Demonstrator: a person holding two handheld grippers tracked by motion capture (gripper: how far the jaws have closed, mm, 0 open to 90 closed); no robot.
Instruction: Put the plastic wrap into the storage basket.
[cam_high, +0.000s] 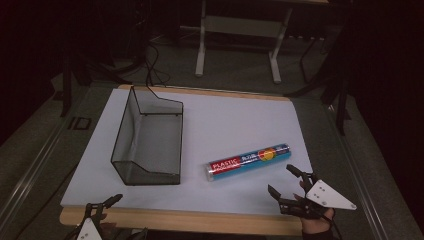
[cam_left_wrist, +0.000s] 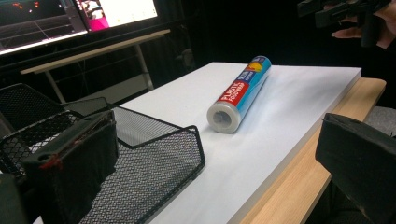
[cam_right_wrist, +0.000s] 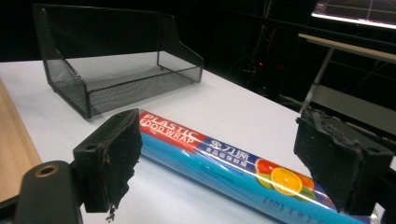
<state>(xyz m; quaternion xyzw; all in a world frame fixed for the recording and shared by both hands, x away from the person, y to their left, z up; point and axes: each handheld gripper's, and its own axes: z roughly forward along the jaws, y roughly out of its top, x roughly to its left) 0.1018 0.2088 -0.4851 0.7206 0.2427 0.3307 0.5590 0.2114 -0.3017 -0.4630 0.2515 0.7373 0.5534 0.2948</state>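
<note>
Right gripper (cam_high: 286, 182): held in the person's right hand (cam_high: 315, 220) at the near right edge of the table; jaws spread wide, gripping nothing.
Right gripper's own view: its two black pads (cam_right_wrist: 119, 154) stand on either side of the roll, which lies just ahead of them and between them, not touched.
Plastic food wrap roll (cam_high: 249, 161): lies on its side on the white board (cam_high: 230, 125), just ahead and to the left of the right gripper; blue wrapper with a red "PLASTIC" label and fruit print, the red end pointing toward the basket.
Left gripper (cam_high: 102, 204): low at the near left corner, over the wooden table edge (cam_high: 200, 220); jaws wide apart and empty.
Left gripper's own view: the basket sits just ahead of its left jaw, and the roll lies farther ahead, well apart, open end toward it.
Black wire mesh basket (cam_high: 150, 137): stands upright on the board just ahead of the left gripper, to the left of the roll and apart from it; empty, tall back wall on its far left side.
Beyond the table: a white-legged desk frame (cam_high: 240, 30) and lit monitors (cam_left_wrist: 70, 14) in a dark room.
</note>
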